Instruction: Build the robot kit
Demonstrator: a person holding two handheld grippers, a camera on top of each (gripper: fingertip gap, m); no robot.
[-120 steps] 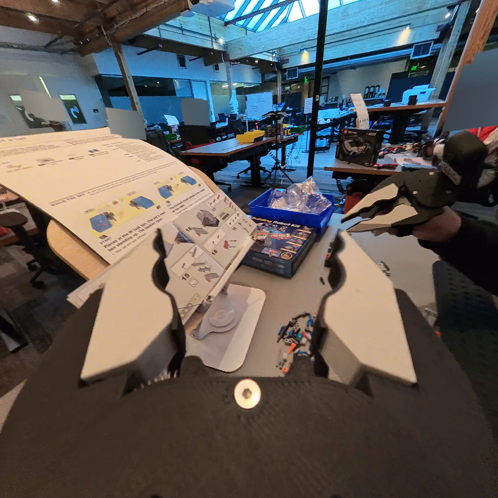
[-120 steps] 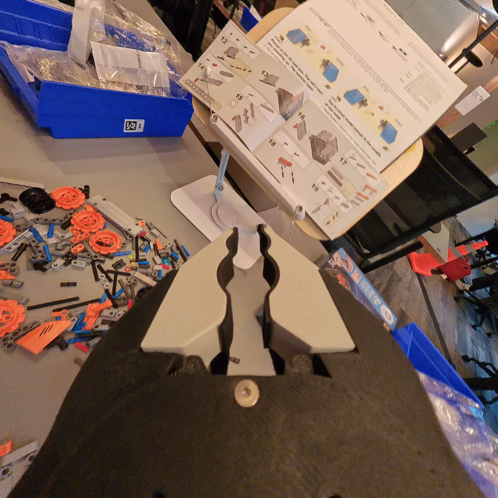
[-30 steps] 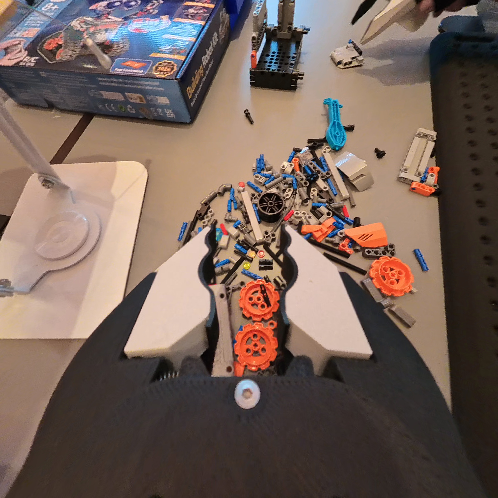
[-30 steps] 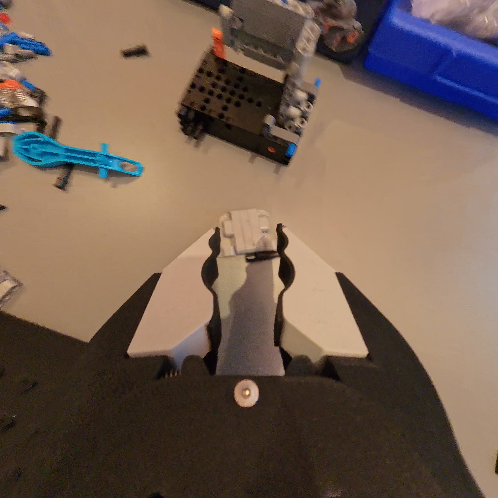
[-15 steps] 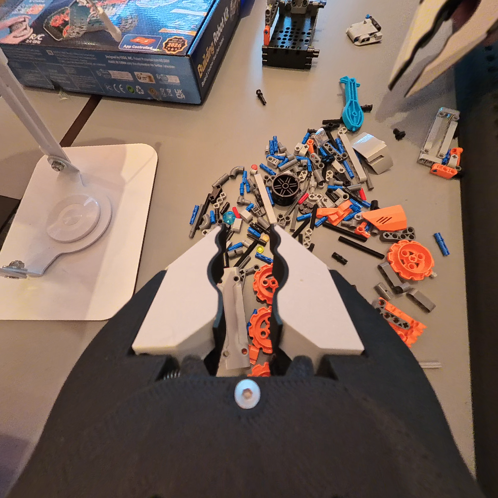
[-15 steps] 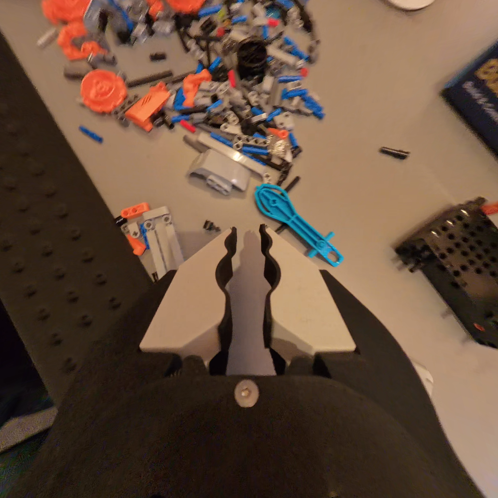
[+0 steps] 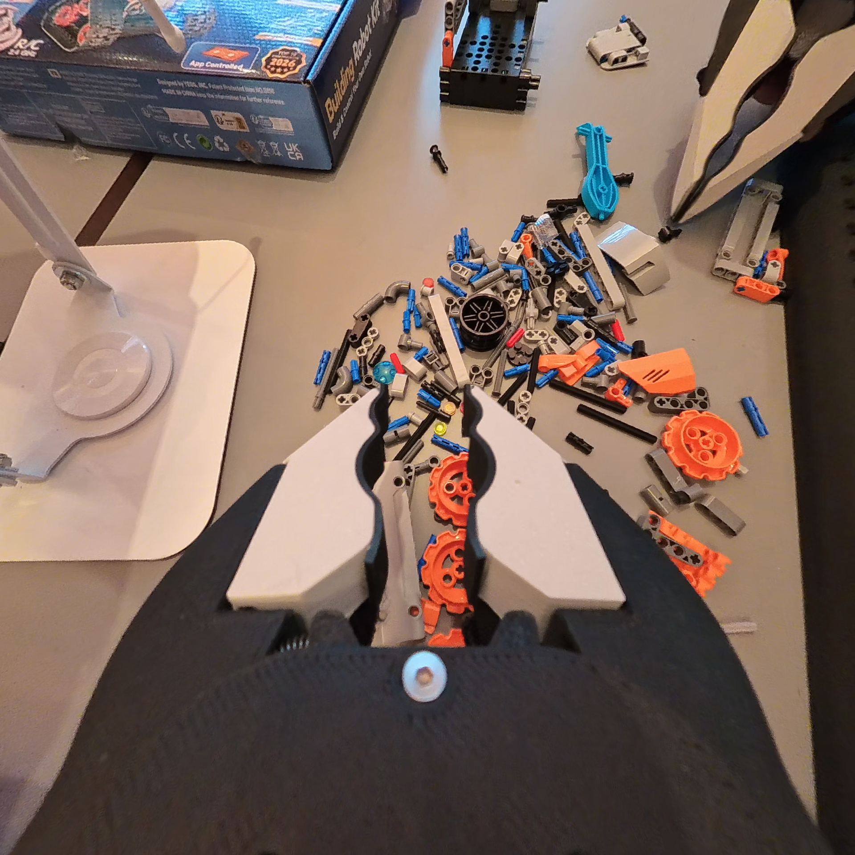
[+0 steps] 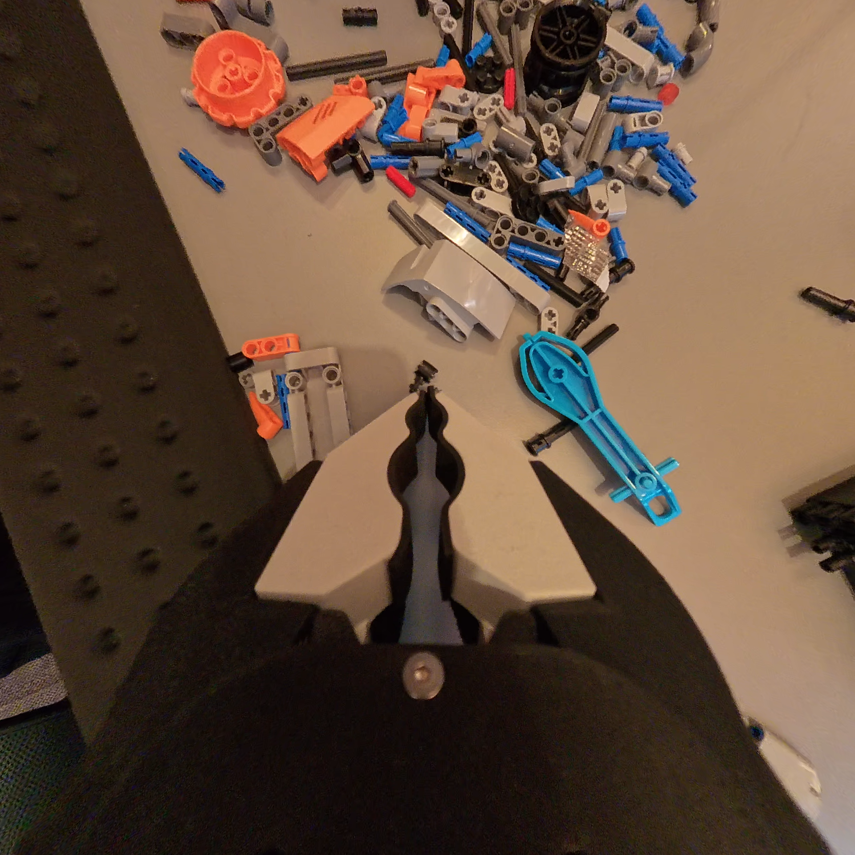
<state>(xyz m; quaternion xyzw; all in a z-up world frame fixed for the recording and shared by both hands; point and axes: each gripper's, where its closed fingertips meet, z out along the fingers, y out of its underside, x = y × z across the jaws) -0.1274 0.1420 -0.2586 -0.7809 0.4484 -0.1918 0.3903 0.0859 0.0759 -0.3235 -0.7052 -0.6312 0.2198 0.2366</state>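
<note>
My left gripper (image 7: 425, 398) is open by a narrow gap and hovers over the near end of a pile of small building parts (image 7: 532, 324). Below its gap lie a long grey part (image 7: 398, 532) and two orange gears (image 7: 451, 486). My right gripper (image 8: 428, 392) is shut, its tips pinching a small black pin (image 8: 424, 372) low on the grey table. It also shows in the left wrist view (image 7: 678, 215). A grey frame with orange pieces (image 8: 314, 393) lies left of the pin, and a teal tool (image 8: 597, 421) lies to its right.
A blue kit box (image 7: 185, 92) and a black perforated block (image 7: 490, 60) stand at the far side. A white stand base (image 7: 115, 393) is on the left. A black studded mat (image 8: 92, 324) borders the table. A grey curved panel (image 8: 458, 287) and a black wheel (image 7: 483, 319) lie in the pile. Some 25 centimetres of space lies between my two pairs of fingers.
Both grippers came down from the instruction stand to the parts. My right gripper left the black block, crossed to the pin and shut. My left gripper narrowed.
</note>
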